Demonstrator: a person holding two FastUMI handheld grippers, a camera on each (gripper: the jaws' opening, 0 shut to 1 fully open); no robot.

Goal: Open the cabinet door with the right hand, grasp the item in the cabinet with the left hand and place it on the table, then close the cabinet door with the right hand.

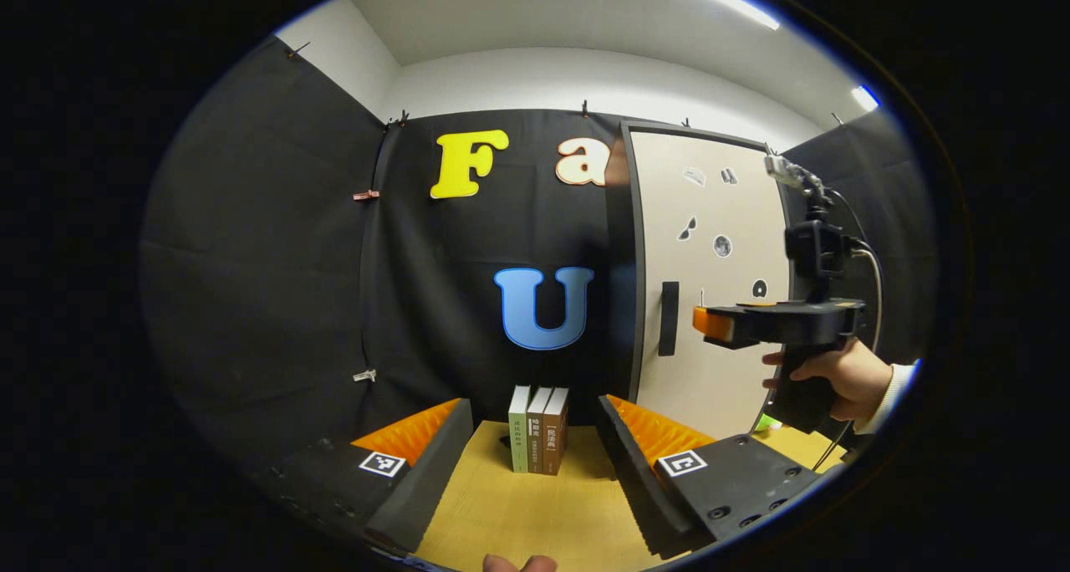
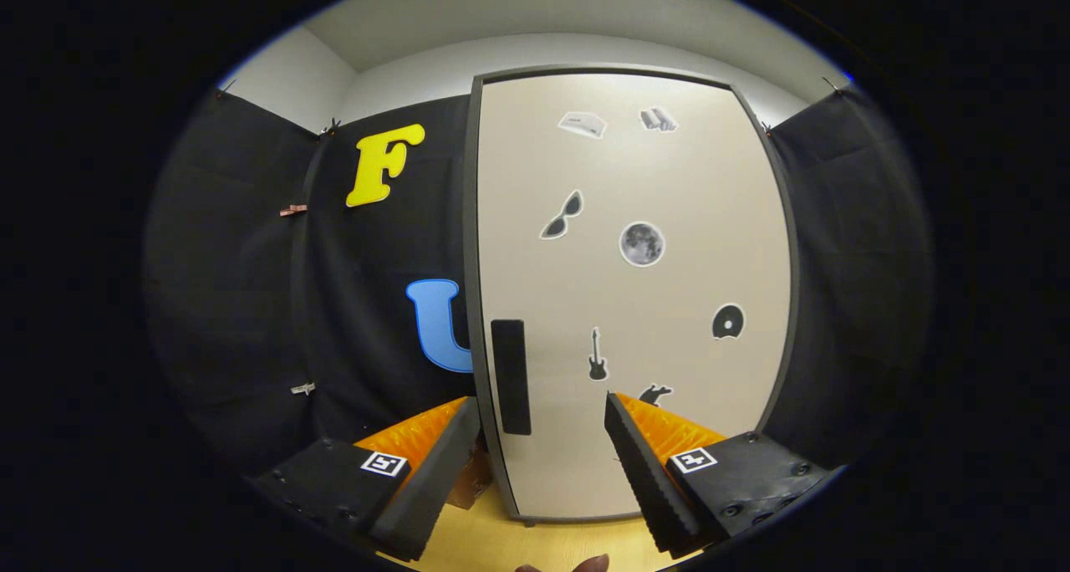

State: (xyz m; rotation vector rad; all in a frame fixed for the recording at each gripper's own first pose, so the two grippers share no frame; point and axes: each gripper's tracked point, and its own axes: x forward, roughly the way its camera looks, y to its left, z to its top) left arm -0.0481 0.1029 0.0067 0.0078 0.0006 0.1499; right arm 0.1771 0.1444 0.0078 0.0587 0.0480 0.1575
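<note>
So the whole next move hangs on the door handle, that dark upright bar sitting near the left edge of the cabinet door, a bit below the middle. The door looks shut and flush in its frame. In the right gripper view the right tool is spread wide with nothing in it, and the handle sits just inside its left finger, long axis running up and down, so the fingers would close across the bar's narrow width. Seems like it just needs to go forward and nudge a touch left to centre on the handle.

From the left gripper view the right tool hovers just right of the handle, not touching as far as I can tell, so it's clearly the nearer one. The left tool is also wide open and empty, off to the left of the door, pointing at three books standing upright on the bench. The item is presumably behind the door, can't see it
</note>
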